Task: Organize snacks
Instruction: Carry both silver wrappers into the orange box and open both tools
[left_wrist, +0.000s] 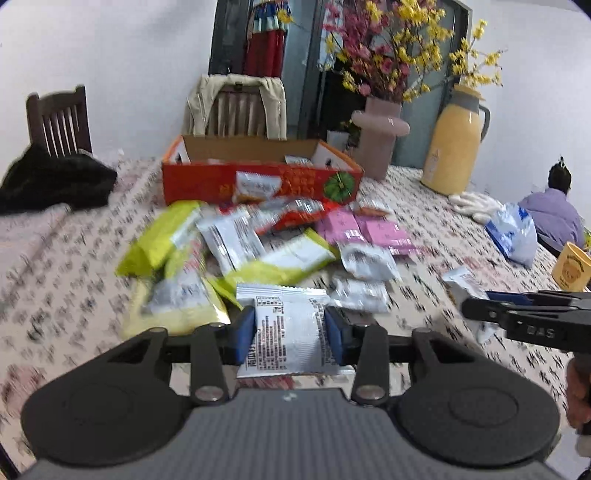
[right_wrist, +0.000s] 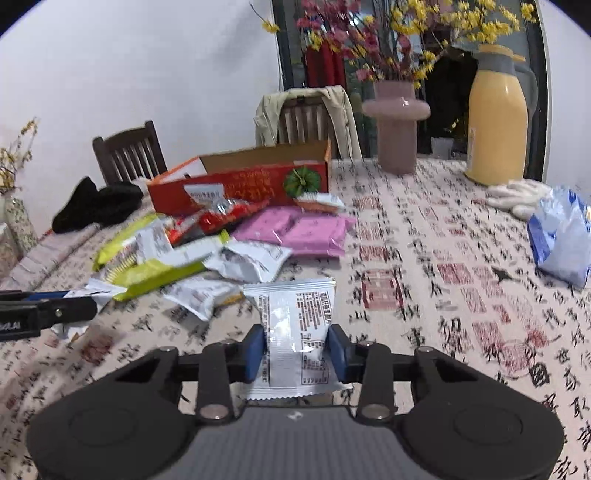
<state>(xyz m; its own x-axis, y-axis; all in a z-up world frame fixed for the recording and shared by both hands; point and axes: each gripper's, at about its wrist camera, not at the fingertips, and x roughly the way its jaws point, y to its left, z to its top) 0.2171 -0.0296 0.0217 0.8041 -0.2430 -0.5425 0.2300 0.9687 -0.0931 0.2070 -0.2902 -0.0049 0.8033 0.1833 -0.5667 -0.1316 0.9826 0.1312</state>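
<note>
At the bottom centre of each wrist view a gripper is clenched on a packet: the left gripper (left_wrist: 290, 330) has its blue jaws pressed on the sides of a silver snack packet (left_wrist: 286, 332), and the right gripper (right_wrist: 297, 349) grasps a second silver packet (right_wrist: 295, 328) the same way, both held just above the patterned desk (right_wrist: 443, 295). The step in hand looks like the carry after the pick, one packet per hand. The next move probably calls for bringing both forward over the heap to the open red box (left_wrist: 258, 181) at mid-frame and releasing them inside, keeping them high enough to pass its front wall. Beyond the jaws lies the loose heap: about three yellow-green packets (left_wrist: 159, 240), two pink packets (right_wrist: 295, 229), a couple of red ones (right_wrist: 221, 218) against the box, and roughly four more silver ones, though blur and overlap make these counts unsure. A few packets already lie in the box; how many cannot be told. Further back stand one pink vase (right_wrist: 397, 125) of flowers, one yellow flask (right_wrist: 496, 118) and two chairs; a blue-and-white bag (right_wrist: 561, 240) lies at the right edge.
</note>
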